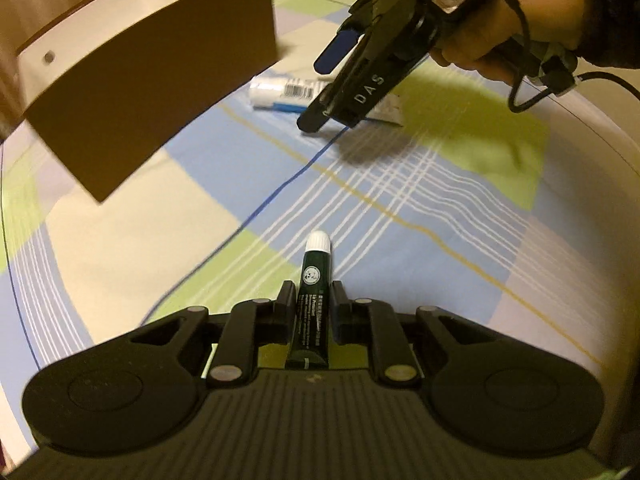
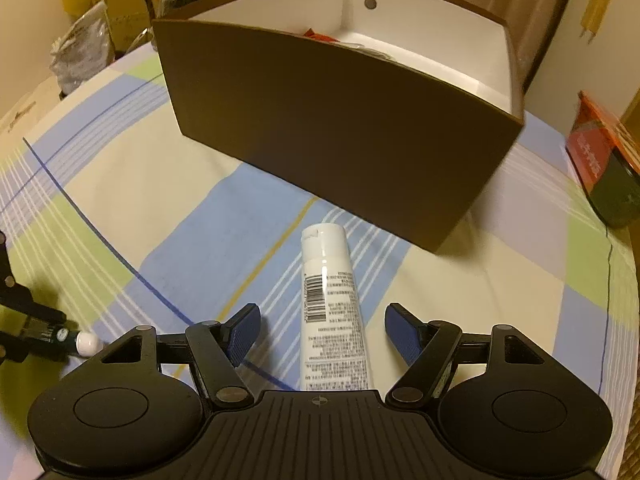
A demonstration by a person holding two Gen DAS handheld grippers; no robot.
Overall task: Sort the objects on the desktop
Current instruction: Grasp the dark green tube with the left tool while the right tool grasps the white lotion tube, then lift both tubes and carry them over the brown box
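While we work toward filling the brown box [image 2: 340, 136], some of the sorting looks done: a red item and something pale already lie inside it, though we cannot tell what they are. Our left gripper [image 1: 313, 306] is clamped tight on a small dark green tube [image 1: 313, 300], its white cap pointing away from us, held clear of the checked cloth [image 1: 400, 208] that covers the bench, in front of the box and not yet over its rim. Our right gripper [image 2: 320, 334] stands partly open, its blue pads on either side of the white tube [image 2: 332, 308] but touching neither side of it; that tube lies flat on the cloth just before the box's near wall, cap toward the box. An orange and black package [image 2: 604, 156] rests to the right of the box, untouched. By our reckoning, the green tube needs carrying over the wall and dropping, the white tube still needs gripping, and the package may follow.
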